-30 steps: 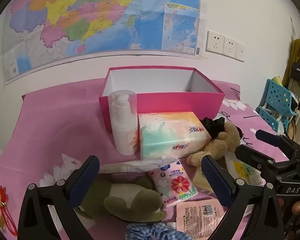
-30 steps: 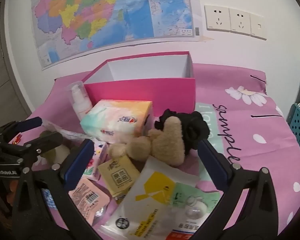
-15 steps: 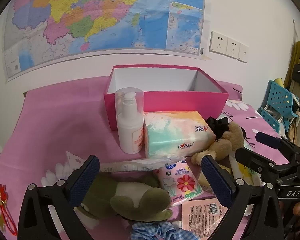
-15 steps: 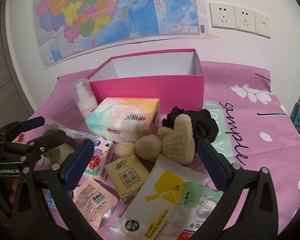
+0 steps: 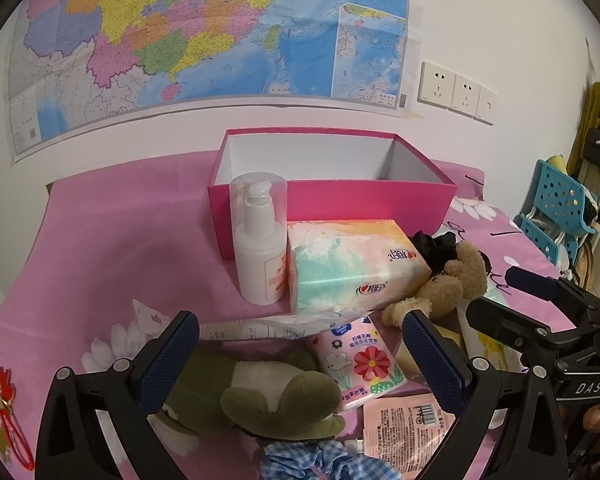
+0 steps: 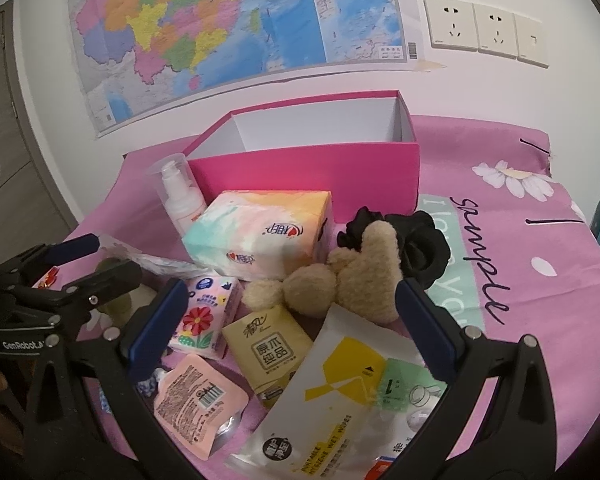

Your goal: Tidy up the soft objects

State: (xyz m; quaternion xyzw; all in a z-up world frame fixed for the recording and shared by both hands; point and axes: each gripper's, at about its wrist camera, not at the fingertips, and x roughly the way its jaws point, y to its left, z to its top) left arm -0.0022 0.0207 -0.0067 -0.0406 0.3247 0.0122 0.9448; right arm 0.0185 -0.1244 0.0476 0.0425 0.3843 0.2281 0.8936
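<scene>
An empty pink box point(image 5: 332, 200) point(image 6: 312, 176) stands open at the back of the pink cloth. In front of it lie a tissue pack point(image 5: 352, 264) point(image 6: 260, 236), a tan teddy bear point(image 5: 444, 288) point(image 6: 352, 276) and a black scrunchie point(image 6: 416, 240). A green plush toy point(image 5: 268, 396) lies below my left gripper point(image 5: 300, 348), which is open and holds nothing. My right gripper point(image 6: 292, 316) is open too, hovering over small tissue packets point(image 6: 204, 316) and a wet-wipes pouch point(image 6: 332, 392).
A white pump bottle point(image 5: 260, 240) stands left of the tissue pack. A blue checked scrunchie point(image 5: 324, 460) and a pink sachet point(image 6: 196, 400) lie near the front. A blue plastic rack point(image 5: 556, 208) stands right of the table. A map hangs on the wall.
Both grippers have lifted and drawn back slightly, so the box and the pile sit lower and nearer in view. Both stay open; no object has moved.
</scene>
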